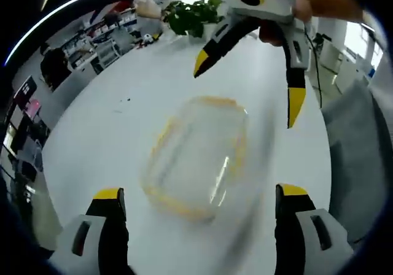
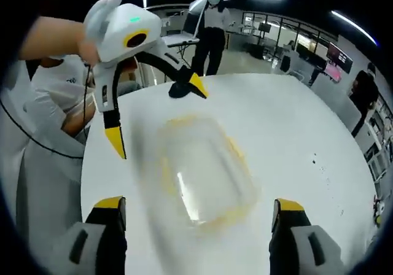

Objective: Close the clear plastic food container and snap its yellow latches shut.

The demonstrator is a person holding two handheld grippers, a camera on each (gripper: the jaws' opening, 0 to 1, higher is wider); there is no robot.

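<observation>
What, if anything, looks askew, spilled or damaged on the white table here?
Nothing stands out. The clear plastic container with yellow trim sits flat on the white table, blurred, with both grippers open and apart from it.

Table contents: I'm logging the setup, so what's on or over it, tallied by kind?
Clear plastic food container with yellow trim: 1
Grippers with yellow-tipped jaws, left gripper and right gripper, both open over the white table: 2
Potted plant: 1
Total: 4

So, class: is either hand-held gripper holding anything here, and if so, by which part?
Nothing is held. The left hand-held gripper and right hand-held gripper are both open, hovering around the food container on the table without touching it.
</observation>
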